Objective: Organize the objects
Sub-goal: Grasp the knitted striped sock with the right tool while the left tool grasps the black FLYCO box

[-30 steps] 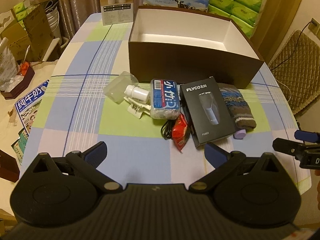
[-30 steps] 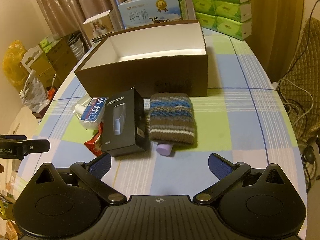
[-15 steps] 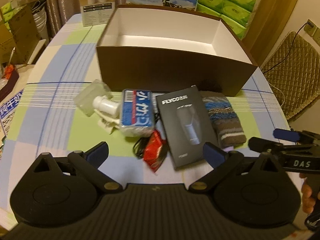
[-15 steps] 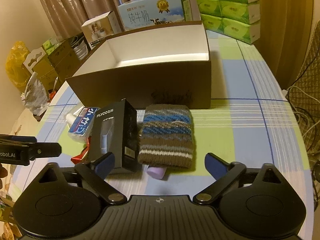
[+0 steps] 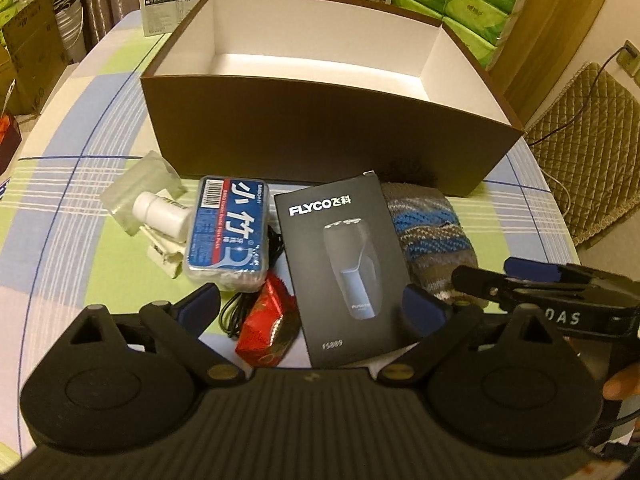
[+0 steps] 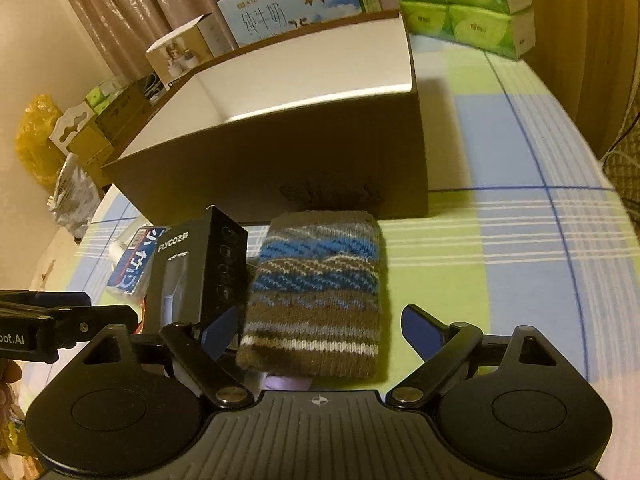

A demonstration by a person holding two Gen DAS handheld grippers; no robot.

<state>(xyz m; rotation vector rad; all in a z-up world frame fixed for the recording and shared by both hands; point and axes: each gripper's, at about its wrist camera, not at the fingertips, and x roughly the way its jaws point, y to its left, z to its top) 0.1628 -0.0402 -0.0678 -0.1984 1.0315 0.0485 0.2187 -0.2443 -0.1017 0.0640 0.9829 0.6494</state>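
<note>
Centre frame, before one brown box [image 5: 320,140]: one black shaver carton [image 5: 340,268], one knitted pouch [image 6: 316,296], one blue pack [image 5: 228,228]. Left gripper [image 5: 320,304] and right gripper [image 6: 320,330]: jaws spread, just narrowing, pads clear of carton and pouch.
</note>
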